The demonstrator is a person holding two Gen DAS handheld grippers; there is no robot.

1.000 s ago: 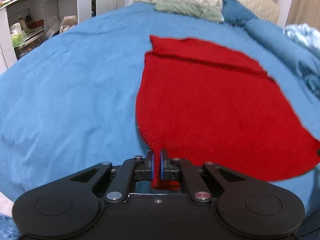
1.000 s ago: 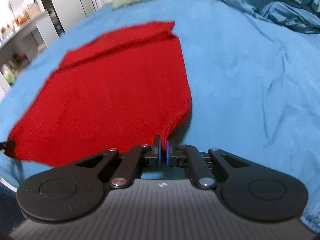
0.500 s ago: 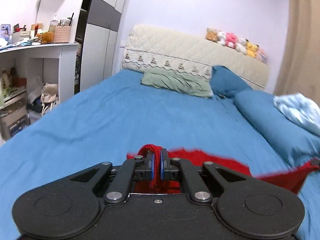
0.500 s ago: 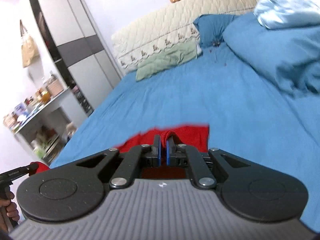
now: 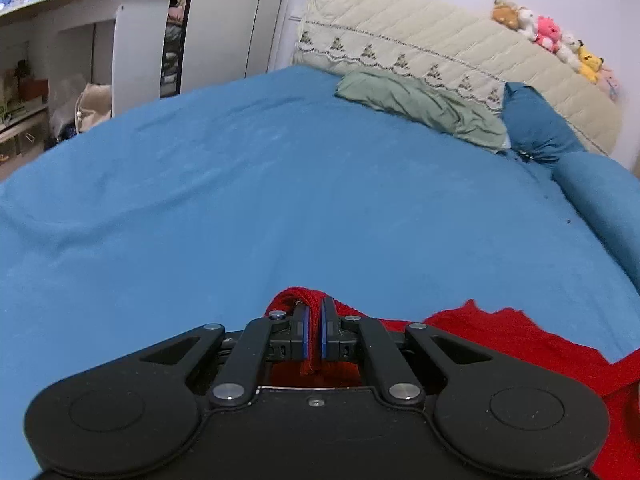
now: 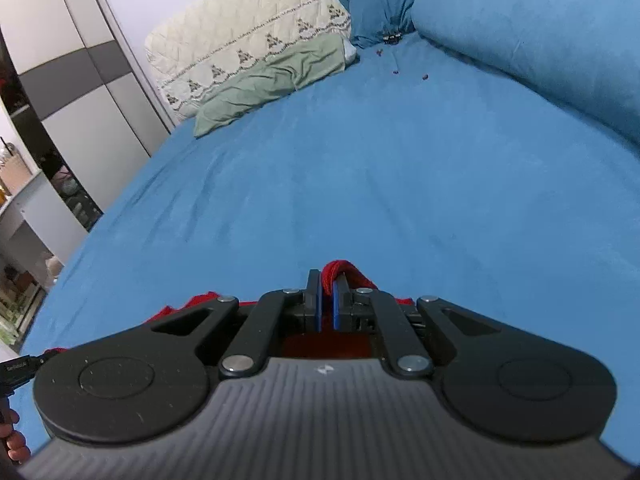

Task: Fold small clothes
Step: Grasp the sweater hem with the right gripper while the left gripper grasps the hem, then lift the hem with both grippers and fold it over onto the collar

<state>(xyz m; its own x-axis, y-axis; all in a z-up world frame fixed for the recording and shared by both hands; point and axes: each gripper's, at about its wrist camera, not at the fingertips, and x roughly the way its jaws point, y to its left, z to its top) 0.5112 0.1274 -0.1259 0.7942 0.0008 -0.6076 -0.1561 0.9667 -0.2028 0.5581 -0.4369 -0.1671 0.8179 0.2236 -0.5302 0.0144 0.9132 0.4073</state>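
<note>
Left gripper (image 5: 314,330) and right gripper (image 6: 327,304) each pinch a red knit garment (image 5: 520,344) edge, carried low over the near blue bedsheet (image 5: 280,200) (likely spread taut to fold evenly).

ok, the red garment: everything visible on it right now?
The red garment looks like a ribbed knit, plain red. Most of it is hidden under the grippers. The left gripper and the right gripper are each shut on a bunched edge. A wavy edge lies on the blue bedsheet.
</note>
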